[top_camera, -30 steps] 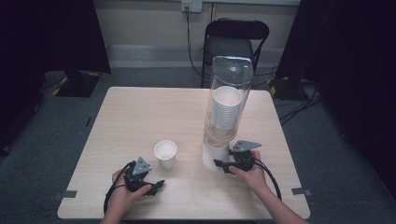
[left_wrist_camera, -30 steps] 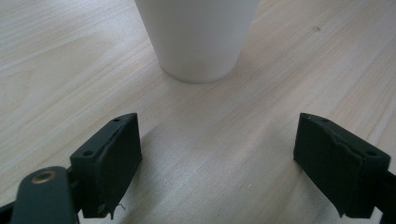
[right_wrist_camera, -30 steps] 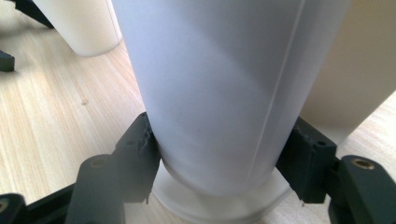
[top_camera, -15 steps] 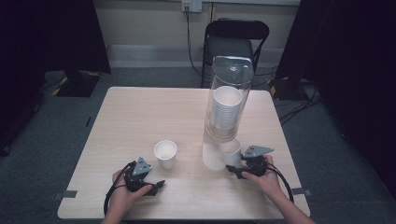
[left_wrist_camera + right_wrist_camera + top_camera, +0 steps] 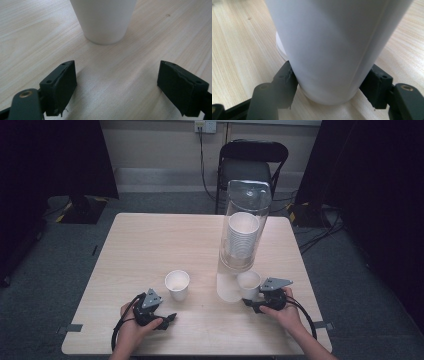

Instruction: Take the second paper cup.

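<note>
Your wooden table [image 5: 150,250] carries a tall clear cup dispenser [image 5: 244,227] standing right of centre, with a stack of white cups [image 5: 242,236] inside it. Near its base, at the near right, sits a white paper cup [image 5: 248,284] that your right gripper [image 5: 251,302] pinches: both black jaws press against its lower wall, and the cup [image 5: 332,50] looks slightly tilted. A second white cup [image 5: 177,285] stands upright left of the dispenser, just beyond your left gripper [image 5: 169,319]. That gripper's jaws are spread wide, low over the bare wood, with the cup [image 5: 103,20] ahead and untouched.
</note>
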`<state>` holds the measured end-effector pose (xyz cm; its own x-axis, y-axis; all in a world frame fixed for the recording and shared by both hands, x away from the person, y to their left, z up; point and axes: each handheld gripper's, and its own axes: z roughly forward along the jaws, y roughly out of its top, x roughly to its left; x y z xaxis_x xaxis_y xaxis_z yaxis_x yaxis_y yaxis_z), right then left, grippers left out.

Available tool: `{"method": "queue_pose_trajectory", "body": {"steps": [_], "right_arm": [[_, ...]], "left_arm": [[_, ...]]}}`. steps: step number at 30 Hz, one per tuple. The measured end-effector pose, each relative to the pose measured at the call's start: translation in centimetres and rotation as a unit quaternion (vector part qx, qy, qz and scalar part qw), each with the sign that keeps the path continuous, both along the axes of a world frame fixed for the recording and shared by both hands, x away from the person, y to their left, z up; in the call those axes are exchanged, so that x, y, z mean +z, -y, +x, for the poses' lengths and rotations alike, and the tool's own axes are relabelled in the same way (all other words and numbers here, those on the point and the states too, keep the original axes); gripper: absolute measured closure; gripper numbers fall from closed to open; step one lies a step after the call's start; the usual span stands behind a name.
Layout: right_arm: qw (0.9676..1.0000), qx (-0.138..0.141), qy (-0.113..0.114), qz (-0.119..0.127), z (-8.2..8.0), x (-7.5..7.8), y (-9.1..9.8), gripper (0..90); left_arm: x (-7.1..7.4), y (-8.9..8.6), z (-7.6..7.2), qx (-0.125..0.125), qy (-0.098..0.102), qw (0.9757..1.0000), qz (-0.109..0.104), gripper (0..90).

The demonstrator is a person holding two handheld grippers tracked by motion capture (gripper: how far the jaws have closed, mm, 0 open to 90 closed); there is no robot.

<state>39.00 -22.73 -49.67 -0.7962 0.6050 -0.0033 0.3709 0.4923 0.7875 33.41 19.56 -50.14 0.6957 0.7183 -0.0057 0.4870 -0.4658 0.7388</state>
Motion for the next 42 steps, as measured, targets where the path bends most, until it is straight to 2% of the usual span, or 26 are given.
{"method": "queue_pose_trajectory", "body": {"steps": [4,9,20,27,42], "right_arm": [[1.0,0.0,-0.003,0.004,-0.1,-0.1,0.2,35.7],[1.0,0.004,0.005,-0.004,-0.2,-0.1,0.1,35.5],[0.9998,0.004,-0.007,-0.019,-0.4,-0.2,0.4,35.0],[0.9995,-0.011,-0.013,-0.028,-0.5,-0.1,0.7,19.7],[0.9997,-0.012,-0.012,-0.015,-0.8,0.8,1.5,14.4]], "left_arm": [[0.0,0.0,0.0,0.001,0.0,1.0,-0.001,15.3],[0.1,0.1,0.0,0.001,-0.003,1.0,0.003,15.4],[0.0,0.4,0.2,-0.002,-0.003,1.0,-0.002,15.4],[0.0,0.5,0.3,-0.004,-0.002,1.0,-0.001,15.4],[0.0,0.6,0.5,-0.005,-0.001,1.0,-0.001,15.2]]}}
